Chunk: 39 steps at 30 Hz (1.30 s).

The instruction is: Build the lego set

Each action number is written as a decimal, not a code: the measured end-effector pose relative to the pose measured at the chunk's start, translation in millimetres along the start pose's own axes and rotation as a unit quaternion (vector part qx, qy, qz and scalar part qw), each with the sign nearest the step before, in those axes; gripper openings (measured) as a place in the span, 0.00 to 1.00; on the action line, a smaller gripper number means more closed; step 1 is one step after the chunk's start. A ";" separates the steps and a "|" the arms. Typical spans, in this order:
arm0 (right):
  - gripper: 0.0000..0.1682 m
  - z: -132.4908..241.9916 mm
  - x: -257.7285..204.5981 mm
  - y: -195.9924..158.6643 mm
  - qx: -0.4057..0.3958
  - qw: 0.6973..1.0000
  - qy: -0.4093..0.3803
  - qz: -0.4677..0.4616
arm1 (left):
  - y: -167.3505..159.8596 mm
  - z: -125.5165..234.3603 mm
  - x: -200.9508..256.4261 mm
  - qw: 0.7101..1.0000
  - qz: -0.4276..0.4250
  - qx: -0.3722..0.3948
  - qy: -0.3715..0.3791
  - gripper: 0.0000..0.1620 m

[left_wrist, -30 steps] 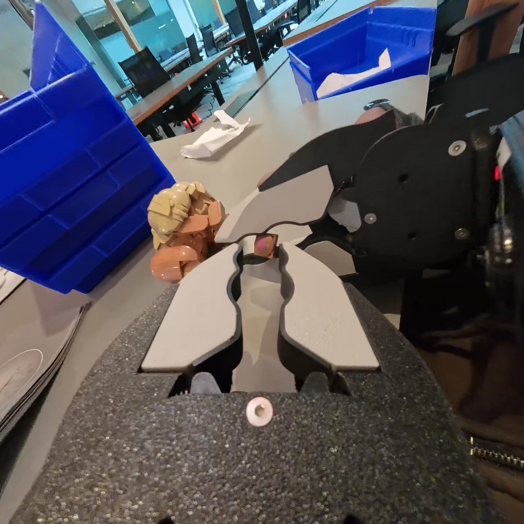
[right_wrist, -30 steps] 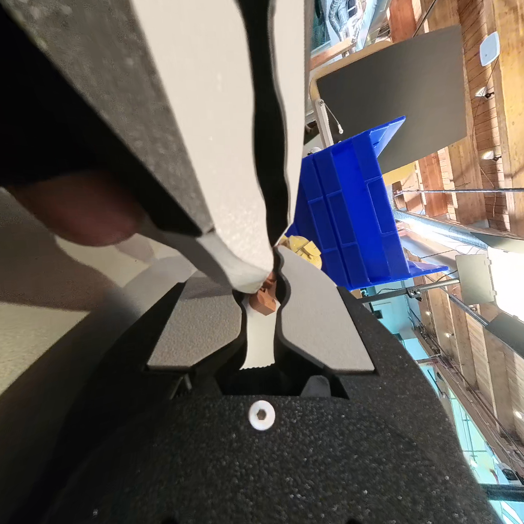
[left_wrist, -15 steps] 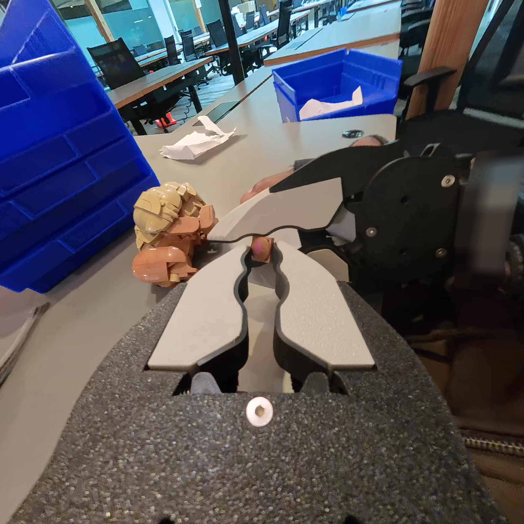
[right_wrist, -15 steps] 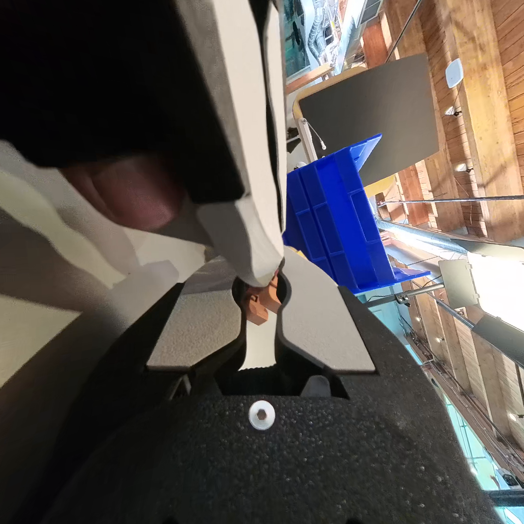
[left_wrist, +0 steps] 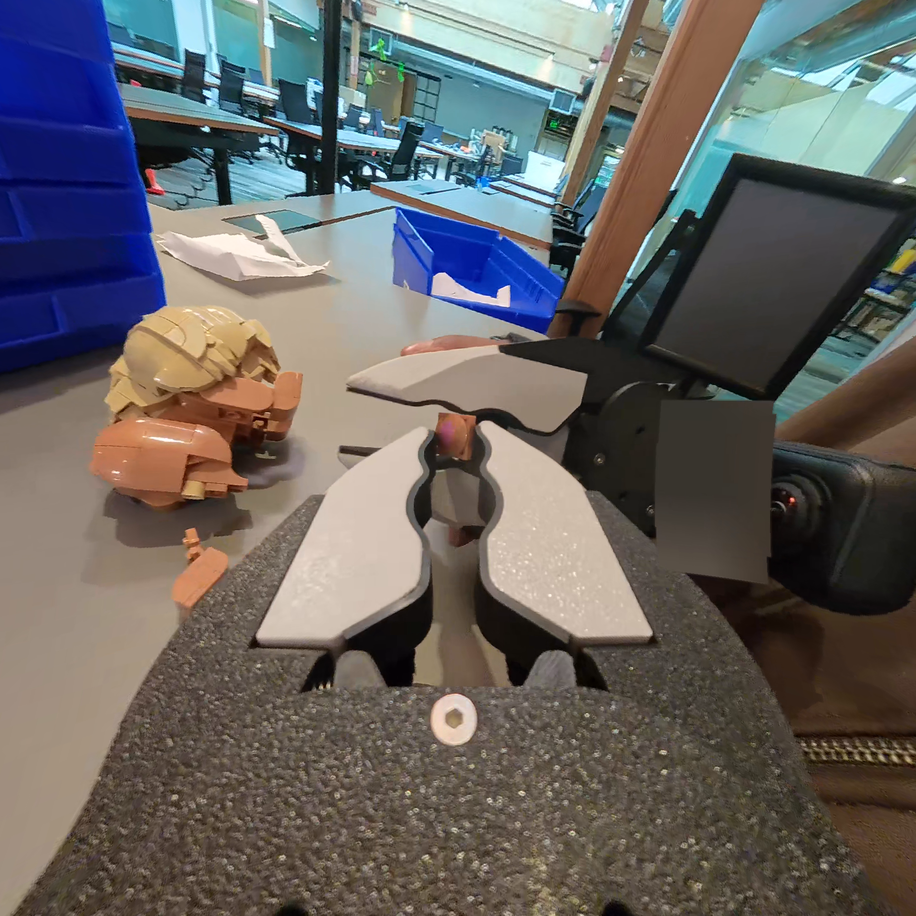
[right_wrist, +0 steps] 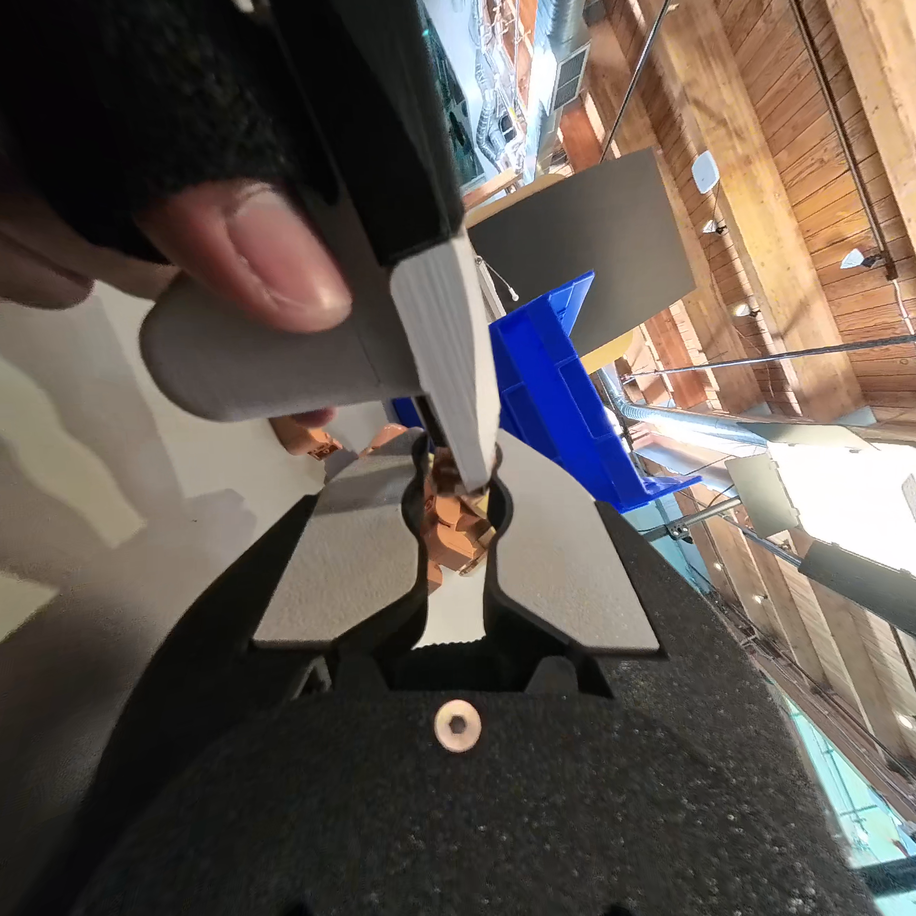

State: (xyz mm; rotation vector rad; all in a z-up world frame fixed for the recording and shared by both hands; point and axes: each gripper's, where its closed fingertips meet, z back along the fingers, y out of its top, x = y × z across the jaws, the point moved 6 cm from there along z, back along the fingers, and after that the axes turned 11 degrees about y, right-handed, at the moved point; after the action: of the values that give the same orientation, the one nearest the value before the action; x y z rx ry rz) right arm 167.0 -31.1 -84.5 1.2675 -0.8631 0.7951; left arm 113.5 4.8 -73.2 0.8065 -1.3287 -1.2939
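In the left wrist view my left gripper (left_wrist: 453, 438) is shut on a small brown lego piece (left_wrist: 453, 441) above the grey table (left_wrist: 347, 322). My right gripper reaches in from the right, and its upper finger (left_wrist: 466, 381) lies over the same piece. In the right wrist view my right gripper (right_wrist: 456, 461) is closed around a brown lego sub-assembly (right_wrist: 453, 530). The left gripper's finger (right_wrist: 446, 357) pokes in between its tips. A lego head model (left_wrist: 188, 401) with tan hair lies on the table to the left.
A loose brown lego part (left_wrist: 198, 575) lies near the left gripper's body. A large blue bin (left_wrist: 64, 198) stands at far left and a smaller blue bin (left_wrist: 471, 267) farther back. Crumpled white paper (left_wrist: 238, 253) lies beyond the model. A black screen (left_wrist: 773, 282) stands at right. Across from one pair of fingers to the other is roughly 4 cm.
Both grippers stay joined on the brown piece. The left view has swung right and up, so the lego head now sits farther left and the loose brown part has come into view.
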 end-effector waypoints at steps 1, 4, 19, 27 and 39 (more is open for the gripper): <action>0.12 0.2 0.3 0.3 0.000 1.000 -0.001 -0.001 | 0.2 0.0 0.3 1.000 0.003 0.001 -0.003 0.08; 0.11 0.3 0.6 -0.5 0.001 1.000 0.008 -0.010 | 0.3 -0.2 0.0 1.000 0.002 0.001 0.000 0.09; 0.10 -0.7 2.6 -5.9 -0.003 0.997 0.043 -0.059 | -3.5 1.3 7.9 0.981 -0.163 0.016 0.104 0.14; 0.10 -1.1 2.2 -5.4 0.000 0.997 0.045 -0.056 | -3.9 1.4 7.7 0.976 -0.183 0.020 0.119 0.06; 0.12 -1.0 -1.1 -1.0 0.009 1.000 0.025 -0.004 | -1.0 8.2 -5.9 1.000 0.015 -0.026 0.002 0.04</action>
State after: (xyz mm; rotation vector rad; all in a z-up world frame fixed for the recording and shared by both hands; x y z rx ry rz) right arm 167.4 -30.2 -86.1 1.2609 -0.8121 0.8248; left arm 106.7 12.3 -74.2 0.7494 -1.2947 -1.2975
